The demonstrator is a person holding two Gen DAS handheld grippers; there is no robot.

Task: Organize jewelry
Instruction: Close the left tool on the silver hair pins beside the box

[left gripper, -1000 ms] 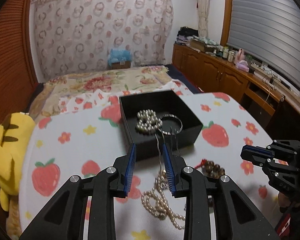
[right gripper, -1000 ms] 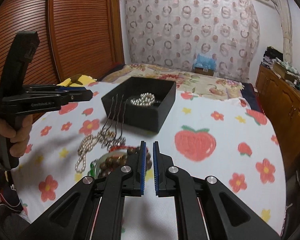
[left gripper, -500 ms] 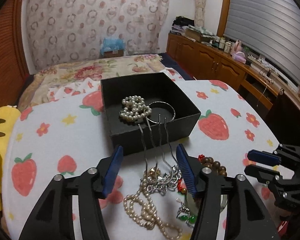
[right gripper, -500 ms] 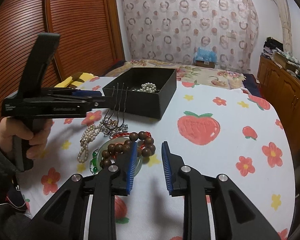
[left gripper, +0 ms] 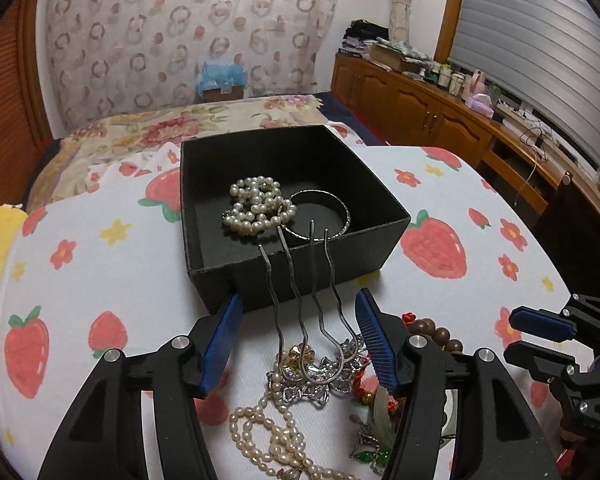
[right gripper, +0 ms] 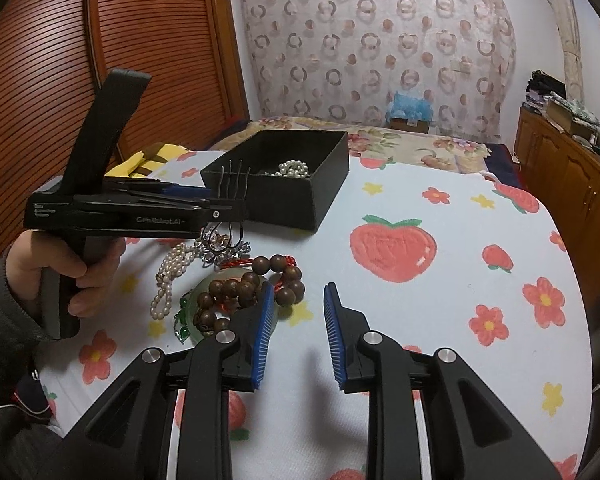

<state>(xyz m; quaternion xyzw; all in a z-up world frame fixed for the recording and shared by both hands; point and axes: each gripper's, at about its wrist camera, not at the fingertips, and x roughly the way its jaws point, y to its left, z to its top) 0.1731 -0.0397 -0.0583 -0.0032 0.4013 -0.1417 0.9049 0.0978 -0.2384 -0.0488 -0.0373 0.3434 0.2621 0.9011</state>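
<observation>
The table [left gripper: 80, 240], under its white strawberry-and-flower cloth, filled both views. At its far middle sat the black box [left gripper: 300, 276], open-topped, with a white pearl strand [left gripper: 256, 208] heaped inside and a thin silver bangle [left gripper: 320, 216] lying just right of the pearls, touching them. Nearer, just in front of the box, lay the jewelry pile: a brown wooden bead bracelet [right gripper: 252, 284] on the right, a long pearl necklace [left gripper: 272, 436] trailing toward the near edge, and green pieces [left gripper: 372, 456] at the near right.

The left tongs [left gripper: 298, 344] were spread wide, blue pads well apart, and a silver hairpin [left gripper: 300, 304] with wavy prongs stood between them, its prongs leaning up against the box's near wall, its ornate head down on the pile. Neither pad pressed it. From the right wrist view, a hand [right gripper: 68, 276] gripped that tool's handle at the left.

The right tongs [right gripper: 296, 332] were parted too, nothing between them, hovering over bare cloth just right of the bead bracelet.
</observation>
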